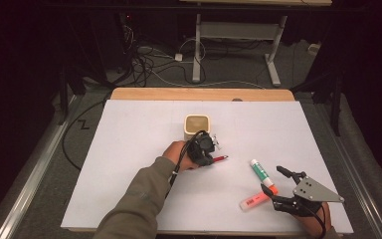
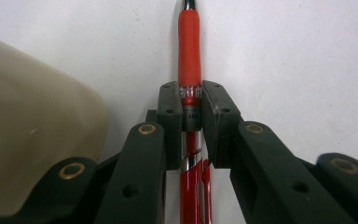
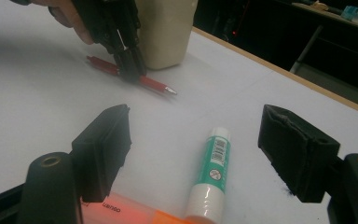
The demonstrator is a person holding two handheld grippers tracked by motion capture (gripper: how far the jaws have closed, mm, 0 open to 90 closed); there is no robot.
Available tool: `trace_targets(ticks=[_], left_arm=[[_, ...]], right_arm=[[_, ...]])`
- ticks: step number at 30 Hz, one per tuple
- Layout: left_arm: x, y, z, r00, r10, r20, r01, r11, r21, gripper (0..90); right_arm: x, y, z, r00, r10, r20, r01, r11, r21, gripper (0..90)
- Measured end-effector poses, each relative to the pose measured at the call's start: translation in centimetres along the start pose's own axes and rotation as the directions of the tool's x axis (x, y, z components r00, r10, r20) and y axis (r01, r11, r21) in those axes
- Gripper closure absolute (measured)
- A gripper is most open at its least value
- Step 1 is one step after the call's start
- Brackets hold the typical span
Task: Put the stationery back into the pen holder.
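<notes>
Left gripper (image 2: 191, 100) pinched on slim red plastic pen with rubbery red grip sleeve and silver tip (image 2: 189, 60); pads clamp barrel just behind sleeve, pen lying flat on white table cover (image 1: 129, 149), tip pointing away from hand. Grip near the mid-barrel, likely chosen so pen stays balanced when lifted and does not droop at either end. Same pinch seen from right gripper view: black jaws straddling pen (image 3: 156, 85) from above, tip poking out toward the right of that view.

Squat cream-coloured square cup with rounded corners (image 1: 197, 126) standing upright just behind left gripper (image 1: 206, 149), open mouth up. Probably the destination, hence pen (image 1: 220, 159) picked up right beside it: short carry, then tip-down or tail-down drop. Cup wall (image 2: 28, 140) close at left of left gripper view, so lift should go straight up before swinging over the rim, otherwise jaws may knock the cup.

Right gripper (image 1: 277, 180) spread wide, nothing between pads, parked low near front edge of table over green-and-white glue stick with white cap (image 3: 213, 163) and pink-orange highlighter marker (image 1: 258, 196). Positioned as if waiting for its turn on those two; glue stick (image 1: 259, 171) lies diagonally, highlighter (image 3: 121, 212) crossing just under its capped end, touching or nearly so, cannot tell which.

Pen not yet off the surface, judged from tip resting on cover.
</notes>
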State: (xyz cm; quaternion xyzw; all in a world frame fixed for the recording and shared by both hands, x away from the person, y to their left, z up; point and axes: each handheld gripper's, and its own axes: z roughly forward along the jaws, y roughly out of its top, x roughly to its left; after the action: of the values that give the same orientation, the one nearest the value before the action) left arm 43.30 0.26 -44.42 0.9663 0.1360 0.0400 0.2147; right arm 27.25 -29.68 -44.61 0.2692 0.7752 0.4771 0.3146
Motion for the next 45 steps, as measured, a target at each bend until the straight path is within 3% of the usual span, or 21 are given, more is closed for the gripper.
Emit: trace_targets(ticks=[1, 6, 7, 10, 13, 16, 21, 23, 27, 31, 33, 38, 42, 45], left_arm=[[0.0, 0.0, 0.0, 1.0, 0.0, 0.0, 0.0, 1.0, 0.0, 76.6], [-0.5, -0.8, -1.4, 0.9987, -0.01, -0.05, 0.005, 0.9952, -0.098, 76.6], [-0.5, -0.9, -1.7, 0.999, -0.015, -0.042, 0.01, 0.9932, -0.116, 76.6], [-1.0, -1.5, -2.5, 0.9967, -0.024, -0.078, 0.01, 0.9846, -0.175, 76.6], [-1.4, -2.1, -3.5, 0.9937, -0.035, -0.106, 0.009, 0.9703, -0.242, 76.6], [-1.8, -2.7, -4.4, 0.9901, -0.054, -0.129, 0.01, 0.9459, -0.324, 76.5], [-2.5, -3.5, -5.6, 0.9834, -0.09, -0.158, 0.011, 0.8965, -0.443, 76.6], [-2.7, -3.7, -6.0, 0.9812, -0.106, -0.162, 0.013, 0.8725, -0.489, 76.6], [-2.9, -3.8, -6.6, 0.9767, -0.123, -0.175, 0.007, 0.8359, -0.549, 76.6], [-3.0, -3.7, -7.1, 0.9769, -0.132, -0.168, 0.006, 0.8026, -0.597, 76.6], [-3.1, -3.6, -7.3, 0.9763, -0.133, -0.171, 0.002, 0.7931, -0.609, 76.6], [-3.2, -3.3, -8.0, 0.9767, -0.134, -0.168, -0.007, 0.7607, -0.649, 76.6], [-2.9, -2.8, -8.8, 0.9746, -0.138, -0.176, -0.016, 0.7426, -0.669, 76.6], [-2.4, -2.4, -9.4, 0.9753, -0.144, -0.168, -0.013, 0.7196, -0.694, 76.6]], right_arm=[[0.0, 0.0, 0.0, 1.0, 0.0, 0.0, 0.0, 1.0, 0.0, 25.3], [0.0, 0.0, 0.0, 0.9999, 0.002, 0.011, -0.002, 1.0, -0.001, 25.4], [0.0, 0.0, 0.0, 0.9999, 0.002, 0.011, -0.002, 1.0, -0.001, 25.4], [-0.1, 0.0, -0.2, 0.9998, 0.01, 0.018, -0.01, 1.0, -0.011, 25.4], [-0.1, 0.0, -0.1, 0.9997, 0.012, 0.019, -0.012, 1.0, -0.01, 25.4], [-0.1, 0.0, -0.1, 0.9997, 0.008, 0.022, -0.008, 1.0, -0.008, 25.4], [-0.1, 0.0, -0.1, 0.9996, 0.011, 0.027, -0.01, 1.0, -0.009, 25.4], [-0.1, 0.0, -0.1, 0.9996, 0.011, 0.028, -0.01, 1.0, -0.01, 25.4], [-0.1, -0.1, -0.1, 0.9994, 0.014, 0.032, -0.013, 1.0, -0.012, 25.4], [-0.1, 0.0, -0.1, 0.9993, 0.013, 0.034, -0.013, 1.0, -0.012, 25.3], [-0.1, -0.1, -0.1, 0.9993, 0.014, 0.034, -0.013, 1.0, -0.013, 25.3], [-0.1, -0.1, -0.1, 0.9993, 0.014, 0.035, -0.014, 1.0, -0.013, 25.4], [-0.1, -0.1, -0.1, 0.9994, 0.013, 0.034, -0.013, 1.0, -0.014, 25.4], [-0.1, -0.1, 0.0, 0.9992, 0.014, 0.036, -0.013, 1.0, -0.015, 25.3]])
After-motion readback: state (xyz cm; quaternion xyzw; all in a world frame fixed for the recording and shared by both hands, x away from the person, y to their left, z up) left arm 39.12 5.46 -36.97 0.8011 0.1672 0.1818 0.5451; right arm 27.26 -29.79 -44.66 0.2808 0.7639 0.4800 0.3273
